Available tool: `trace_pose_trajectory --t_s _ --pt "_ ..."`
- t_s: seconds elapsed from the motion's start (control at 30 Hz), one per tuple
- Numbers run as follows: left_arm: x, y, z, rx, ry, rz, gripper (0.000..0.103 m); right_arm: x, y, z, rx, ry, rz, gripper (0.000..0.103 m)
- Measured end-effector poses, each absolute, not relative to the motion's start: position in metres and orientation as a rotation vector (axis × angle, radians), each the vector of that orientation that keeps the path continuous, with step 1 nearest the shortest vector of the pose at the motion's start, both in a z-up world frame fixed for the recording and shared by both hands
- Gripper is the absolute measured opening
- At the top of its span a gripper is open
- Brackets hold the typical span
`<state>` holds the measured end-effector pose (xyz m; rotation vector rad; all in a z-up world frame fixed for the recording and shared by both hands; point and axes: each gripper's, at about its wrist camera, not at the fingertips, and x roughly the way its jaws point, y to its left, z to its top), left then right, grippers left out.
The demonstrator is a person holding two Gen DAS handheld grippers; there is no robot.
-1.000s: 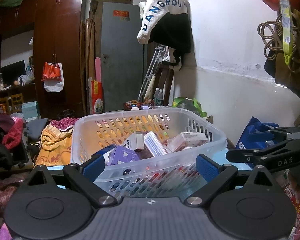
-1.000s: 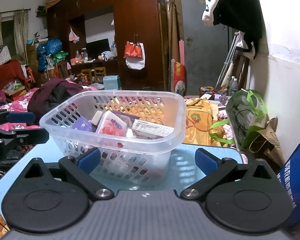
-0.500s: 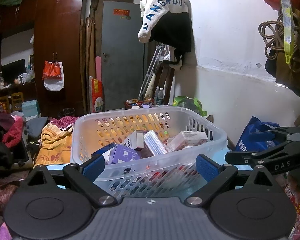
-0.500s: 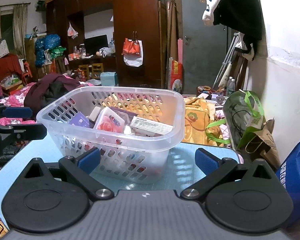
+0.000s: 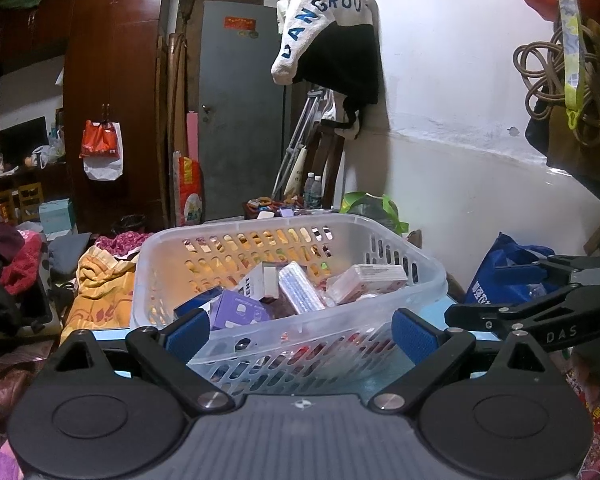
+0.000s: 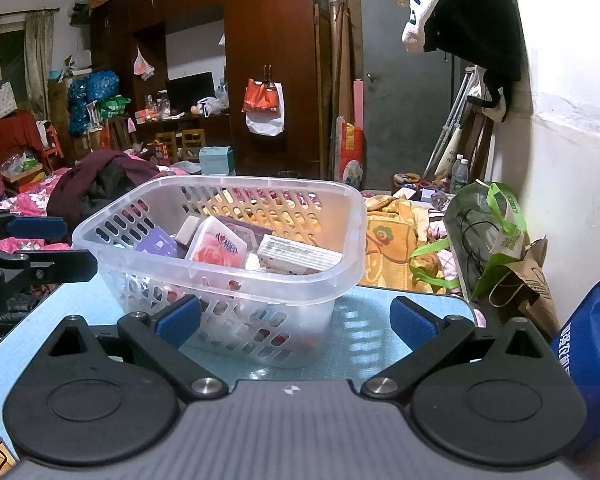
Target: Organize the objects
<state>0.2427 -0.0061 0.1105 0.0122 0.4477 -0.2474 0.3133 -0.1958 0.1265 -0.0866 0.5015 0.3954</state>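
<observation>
L wrist view: left gripper (image 5: 302, 326) jaws wide, nothing held, blue pads either side of basket's near wall. Clear plastic basket (image 5: 428, 270) on light-blue tabletop (image 5: 448, 308), just ahead. Inside: purple box (image 5: 236, 310), white box (image 5: 260, 282), pink-white box (image 5: 366, 278), piled loosely. Right gripper's fingers (image 5: 540, 312) visible at right, beside basket.

R wrist view: right gripper (image 6: 296, 318) jaws wide, empty. Basket (image 6: 352, 216) ahead, left of centre on tabletop (image 6: 372, 320). Rose-print box (image 6: 218, 246) and barcode box (image 6: 298, 256) on top. Left gripper's fingers (image 6: 40, 264) at far left, near basket.
</observation>
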Motion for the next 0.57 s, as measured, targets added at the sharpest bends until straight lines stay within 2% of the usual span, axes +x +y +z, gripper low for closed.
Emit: trace_pose_trajectory --t_s 0.57 --pt "0.2432 -0.0157 0.1187 0.015 0.428 -0.247 0.099 0.3128 -0.2000 0.1257 -0.083 0.491 0.399 0.103"
